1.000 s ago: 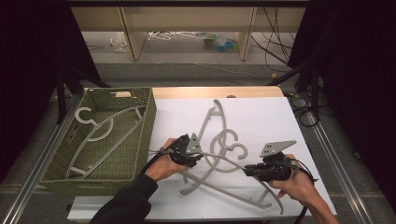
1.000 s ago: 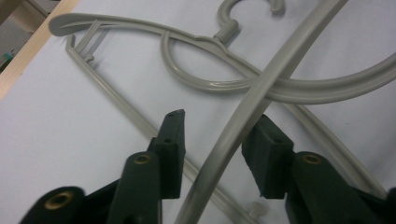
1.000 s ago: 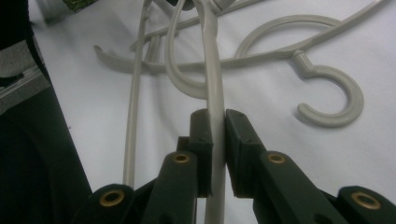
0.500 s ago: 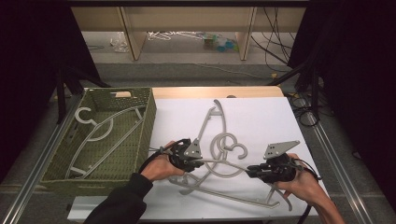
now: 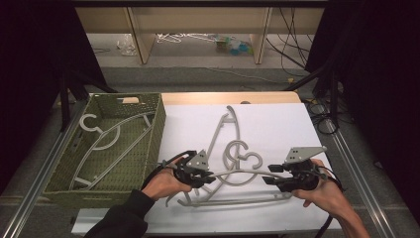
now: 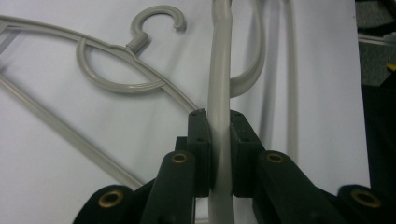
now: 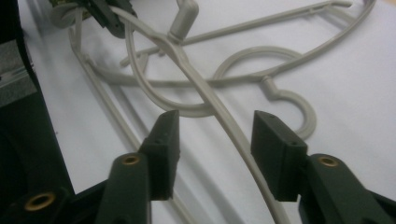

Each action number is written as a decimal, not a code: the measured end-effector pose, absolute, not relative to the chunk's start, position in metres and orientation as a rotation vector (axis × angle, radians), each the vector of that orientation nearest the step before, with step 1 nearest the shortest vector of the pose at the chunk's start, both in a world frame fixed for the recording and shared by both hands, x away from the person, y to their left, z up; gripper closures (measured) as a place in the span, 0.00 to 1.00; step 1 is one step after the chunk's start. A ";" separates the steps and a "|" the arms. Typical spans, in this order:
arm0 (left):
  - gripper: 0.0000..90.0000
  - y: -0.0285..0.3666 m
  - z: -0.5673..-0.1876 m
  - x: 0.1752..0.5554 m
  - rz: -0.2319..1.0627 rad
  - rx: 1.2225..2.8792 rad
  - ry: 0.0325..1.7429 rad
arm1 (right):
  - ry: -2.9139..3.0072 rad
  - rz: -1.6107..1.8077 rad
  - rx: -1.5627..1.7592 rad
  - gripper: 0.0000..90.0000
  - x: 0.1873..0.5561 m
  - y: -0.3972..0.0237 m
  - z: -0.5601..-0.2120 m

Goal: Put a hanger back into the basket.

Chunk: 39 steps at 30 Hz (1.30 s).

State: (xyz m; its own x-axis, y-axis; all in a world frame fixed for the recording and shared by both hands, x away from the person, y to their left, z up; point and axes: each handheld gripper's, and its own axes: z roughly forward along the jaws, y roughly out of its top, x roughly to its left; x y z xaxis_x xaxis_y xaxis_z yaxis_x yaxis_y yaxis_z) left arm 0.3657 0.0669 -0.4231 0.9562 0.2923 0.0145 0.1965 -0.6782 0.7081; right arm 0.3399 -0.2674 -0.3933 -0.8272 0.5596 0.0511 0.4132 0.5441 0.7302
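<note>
A grey plastic hanger (image 5: 237,172) spans the gap between my two grippers above the white sheet. My left gripper (image 5: 204,174) is shut on one arm of it; in the left gripper view the grey arm (image 6: 219,93) runs straight up between the pressed pads of the left gripper (image 6: 219,135). My right gripper (image 5: 270,174) is at the other arm. Its jaws have just been opening: the right gripper (image 7: 215,140) stands open with the hanger arm (image 7: 219,116) passing between the pads untouched. A second grey hanger (image 5: 232,124) lies flat behind.
A green woven basket (image 5: 159,124) stands at the left with another grey hanger (image 5: 106,144) inside. The white sheet (image 5: 282,124) covers the wooden table. Metal rails run along both table sides. Shelving and loose items lie on the floor beyond.
The right gripper's jaws have opened off the hanger arm. The left gripper has closed on its arm and drawn slightly nearer me, and the hanger now lies more level between them.
</note>
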 end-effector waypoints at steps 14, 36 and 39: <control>0.90 0.088 -0.412 0.366 0.050 2.203 0.605 | 2.538 1.183 0.864 0.54 0.334 -0.276 -0.385; 0.90 0.163 -0.333 0.368 0.271 1.949 0.778 | 2.529 1.232 0.892 0.51 0.321 -0.282 -0.392; 0.90 0.179 -0.324 0.370 0.307 1.930 0.808 | 2.528 1.232 0.904 0.50 0.321 -0.281 -0.395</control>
